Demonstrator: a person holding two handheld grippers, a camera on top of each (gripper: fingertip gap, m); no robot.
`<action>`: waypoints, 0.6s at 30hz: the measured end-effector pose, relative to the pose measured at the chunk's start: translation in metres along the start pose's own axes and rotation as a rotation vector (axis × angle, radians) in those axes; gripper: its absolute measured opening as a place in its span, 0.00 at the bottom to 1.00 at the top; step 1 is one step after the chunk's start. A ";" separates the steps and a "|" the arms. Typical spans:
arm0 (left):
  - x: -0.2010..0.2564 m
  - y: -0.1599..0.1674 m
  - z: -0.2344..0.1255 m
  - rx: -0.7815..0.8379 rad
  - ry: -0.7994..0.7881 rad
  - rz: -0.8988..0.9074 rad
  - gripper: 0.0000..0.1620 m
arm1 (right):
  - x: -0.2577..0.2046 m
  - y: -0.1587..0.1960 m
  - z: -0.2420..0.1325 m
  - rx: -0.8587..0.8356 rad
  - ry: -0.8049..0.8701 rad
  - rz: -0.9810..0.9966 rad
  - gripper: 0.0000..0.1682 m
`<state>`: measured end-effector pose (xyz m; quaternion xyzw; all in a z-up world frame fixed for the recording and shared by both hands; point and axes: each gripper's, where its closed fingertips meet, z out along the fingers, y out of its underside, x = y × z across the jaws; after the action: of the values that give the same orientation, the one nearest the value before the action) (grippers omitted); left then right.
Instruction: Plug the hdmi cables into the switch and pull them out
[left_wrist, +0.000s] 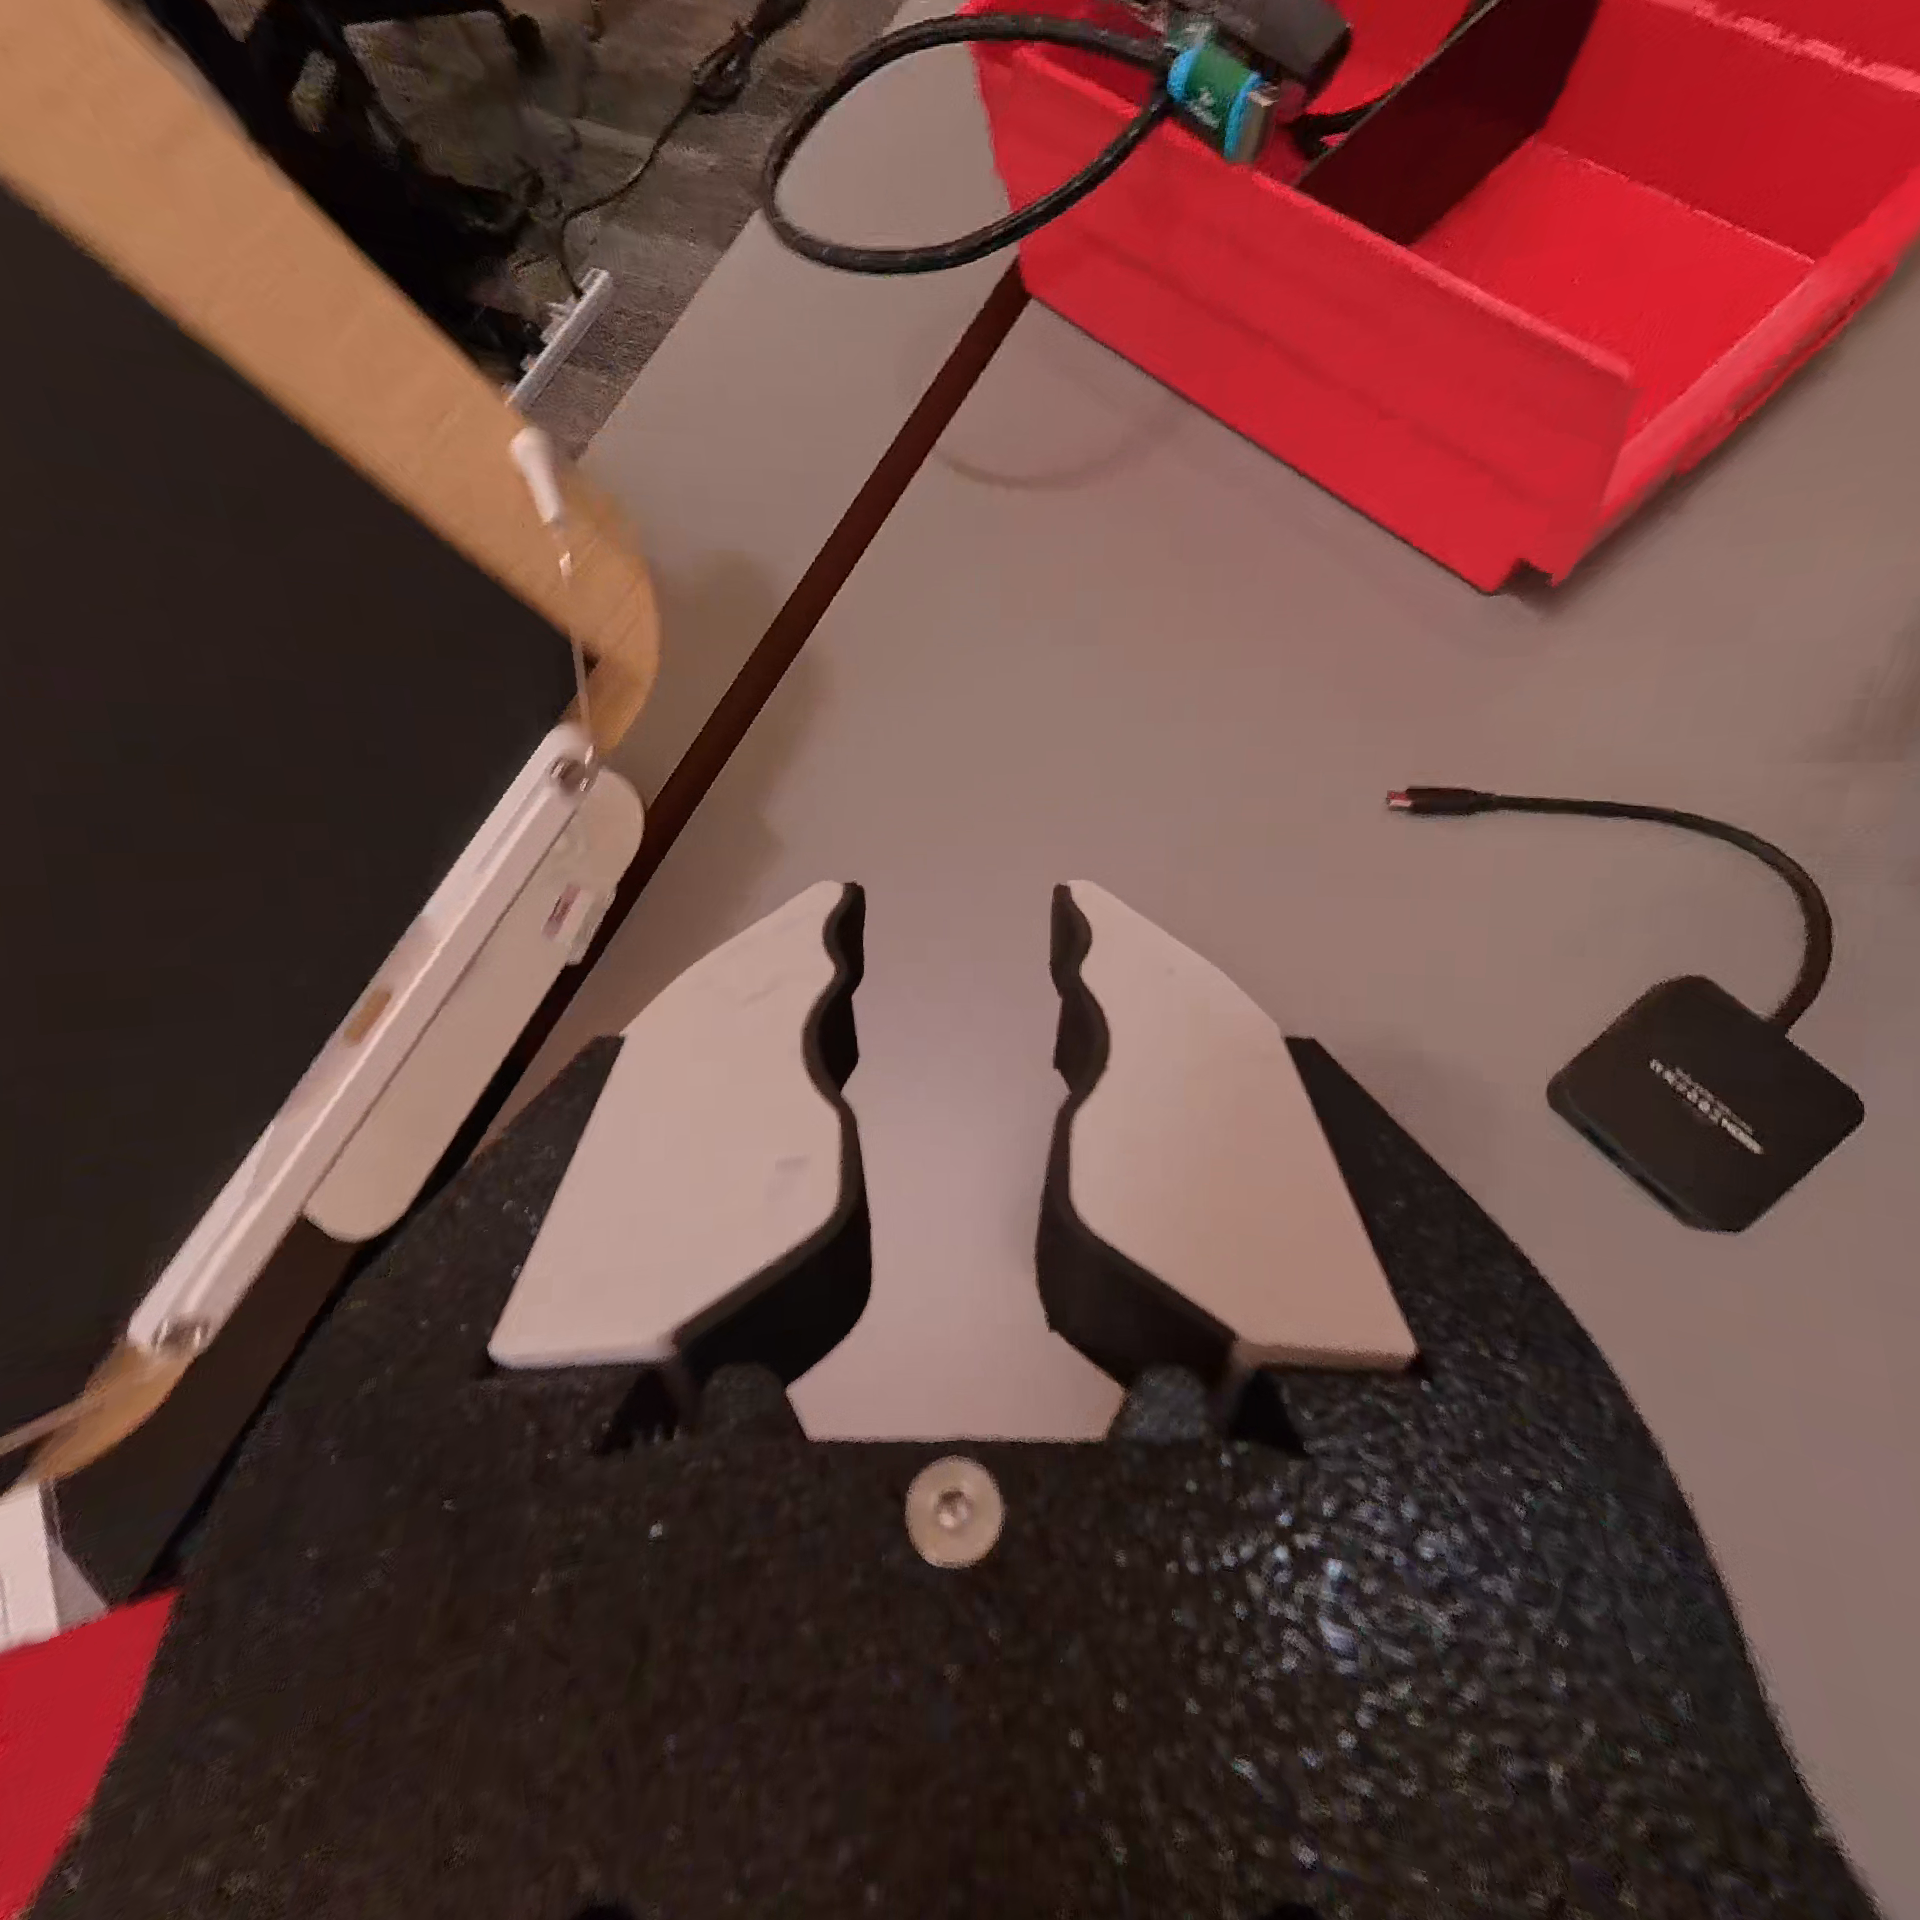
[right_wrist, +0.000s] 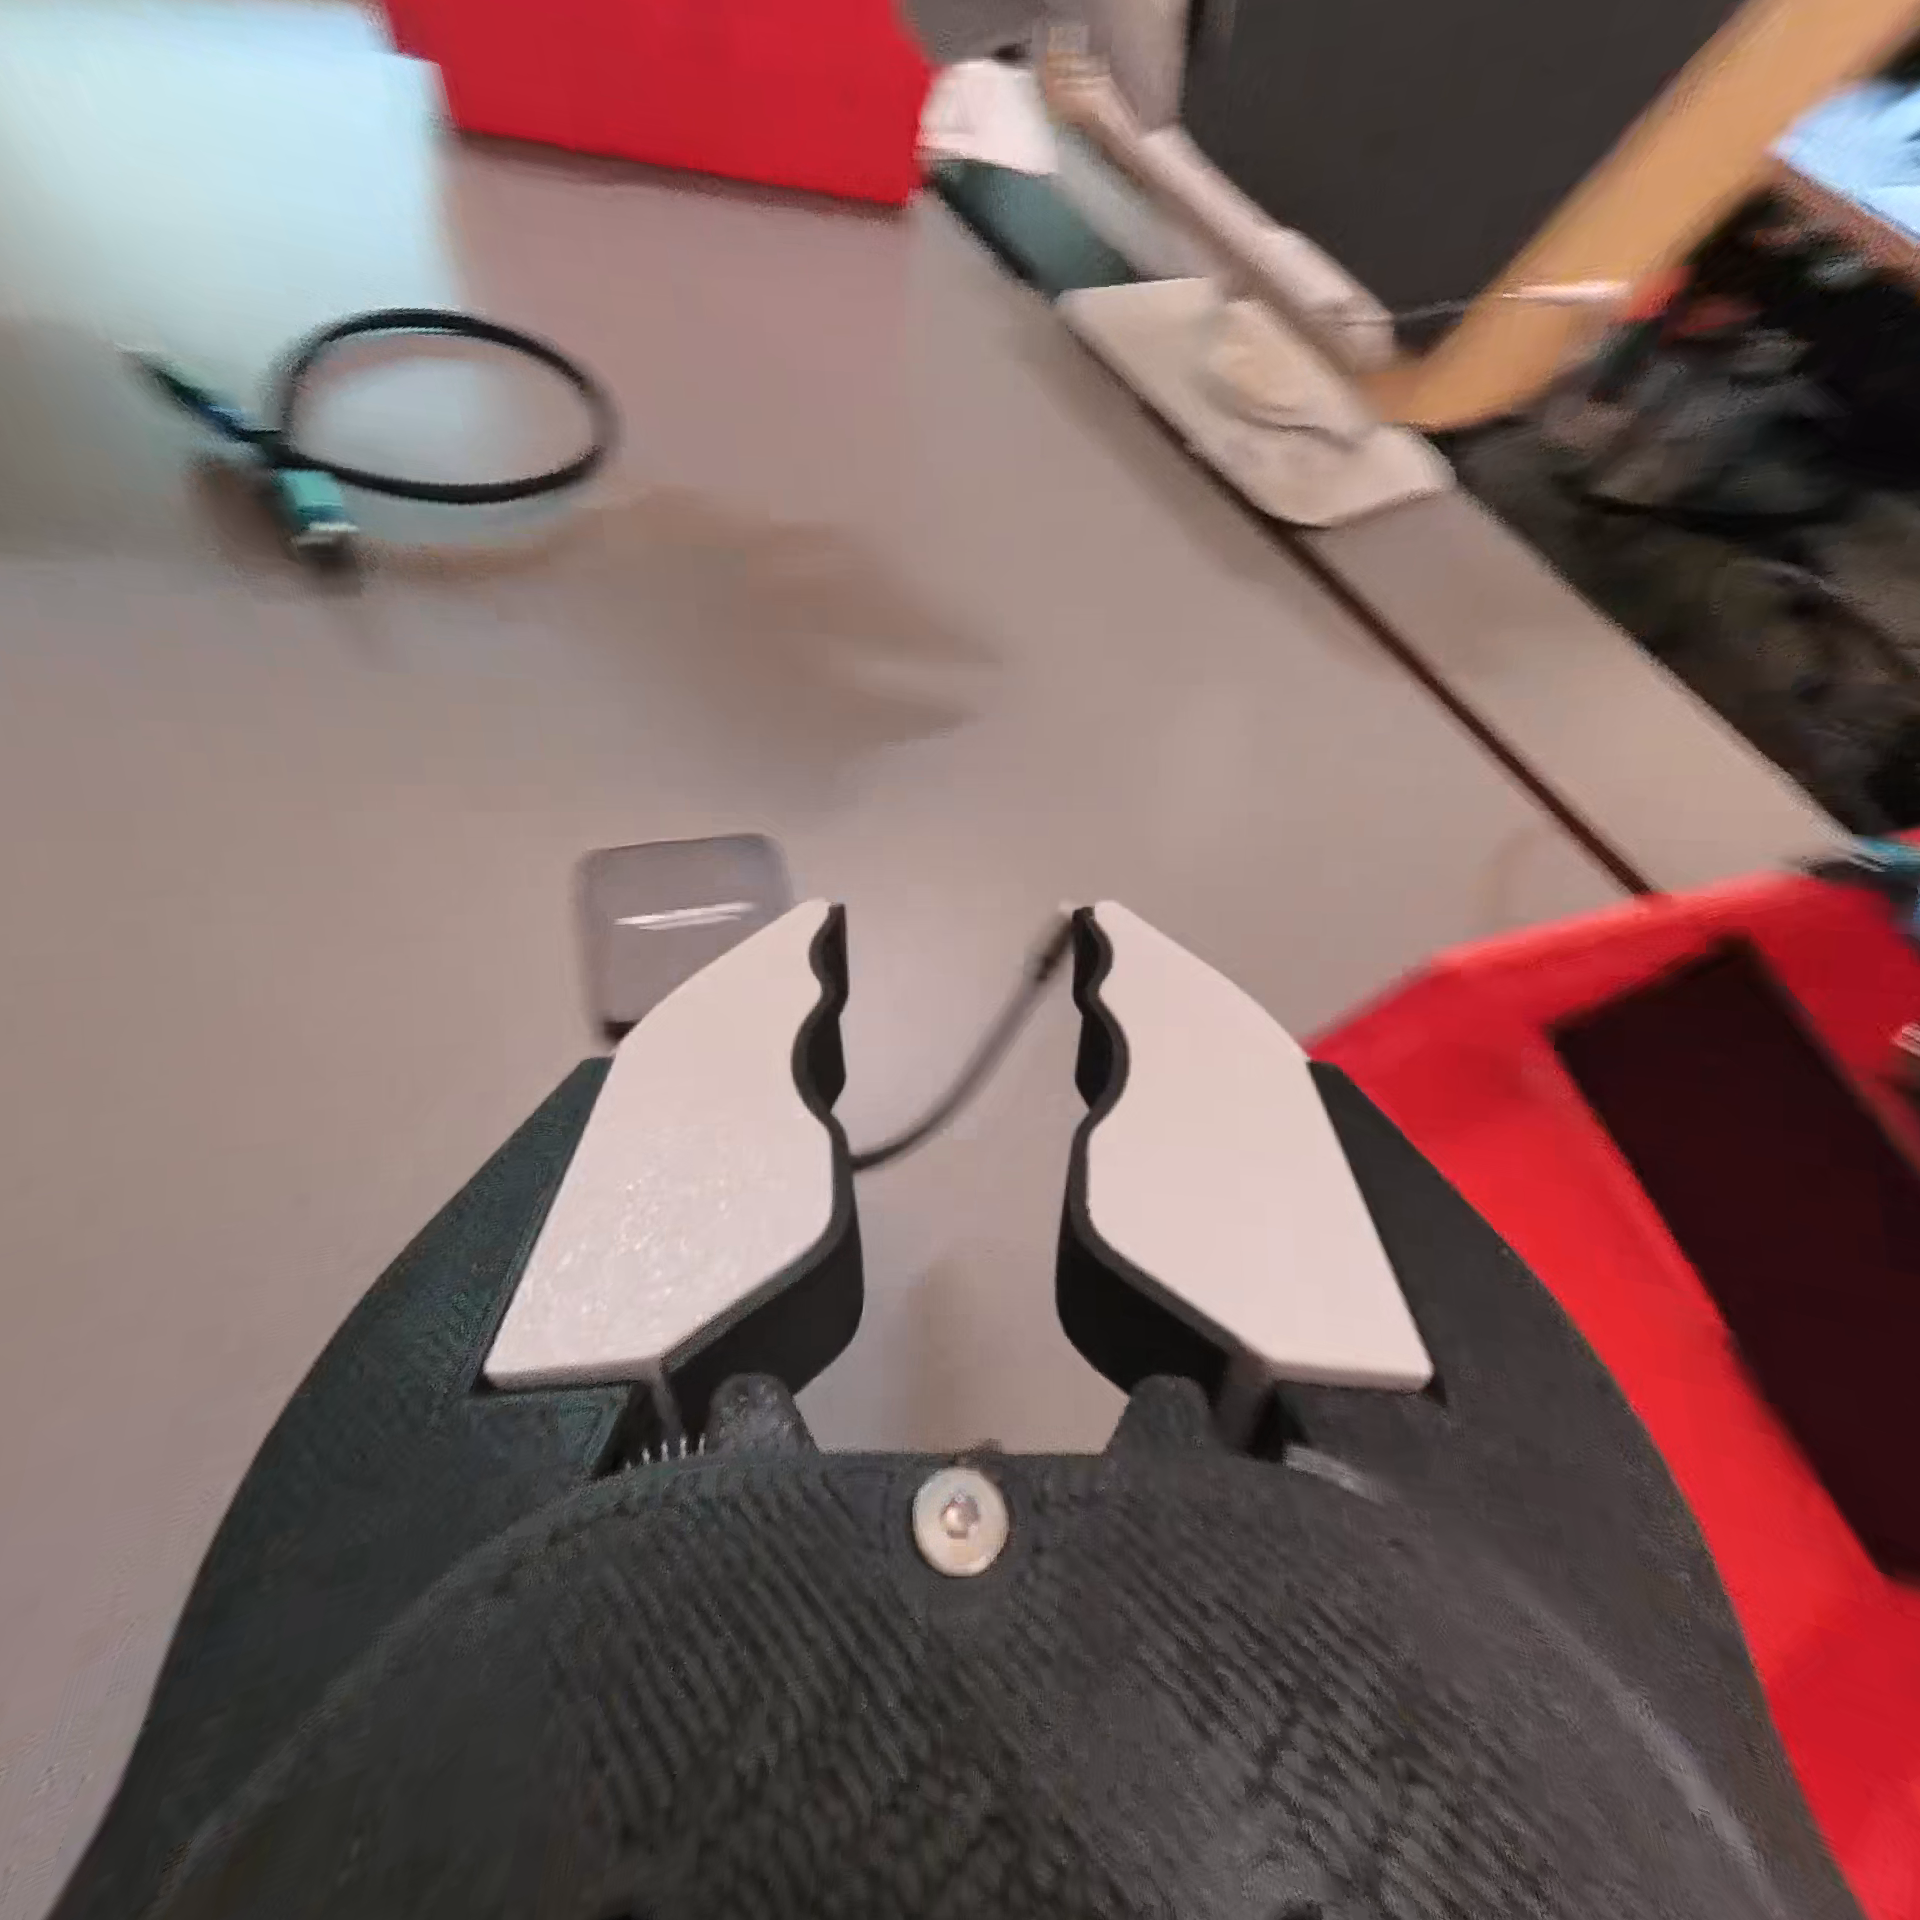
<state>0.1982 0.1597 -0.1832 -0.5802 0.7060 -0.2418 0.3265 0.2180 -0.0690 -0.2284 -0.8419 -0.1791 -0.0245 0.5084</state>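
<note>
The switch (left_wrist: 1704, 1101) is a flat black square box lying on the grey table, right of my left gripper (left_wrist: 956, 894), with a short black pigtail lead (left_wrist: 1621, 816) curving away from it. One HDMI cable (left_wrist: 883, 244) hangs over the corner of a red bin, its blue-green plug (left_wrist: 1210, 99) on the rim. My left gripper is open and empty. My right gripper (right_wrist: 958, 912) is open and empty just above the switch (right_wrist: 675, 914), which its left finger partly hides. The pigtail lead (right_wrist: 977, 1060) runs between its fingers. A second HDMI cable (right_wrist: 447, 416) lies looped at far left, with a teal plug (right_wrist: 317, 509).
A red divided bin (left_wrist: 1455, 343) stands at the table's back right and shows beside my right gripper (right_wrist: 1507, 1195). Another red box (right_wrist: 675, 94) stands far off. A black panel in a tan frame (left_wrist: 260, 675) with a white bracket (left_wrist: 468, 987) borders the table edge.
</note>
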 end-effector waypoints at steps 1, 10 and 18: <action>0.004 -0.008 0.009 -0.006 0.005 0.015 0.22 | 0.018 0.004 -0.006 0.000 0.091 0.012 0.25; 0.059 -0.054 0.065 0.075 0.159 -0.068 0.25 | 0.130 0.059 -0.083 0.025 0.687 0.212 0.23; 0.112 -0.078 0.104 0.071 0.220 0.112 0.22 | 0.155 0.100 -0.101 -0.007 0.836 0.310 0.23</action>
<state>0.3139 0.0381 -0.2166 -0.4980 0.7598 -0.3102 0.2801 0.4100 -0.1558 -0.2298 -0.7784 0.1703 -0.2866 0.5320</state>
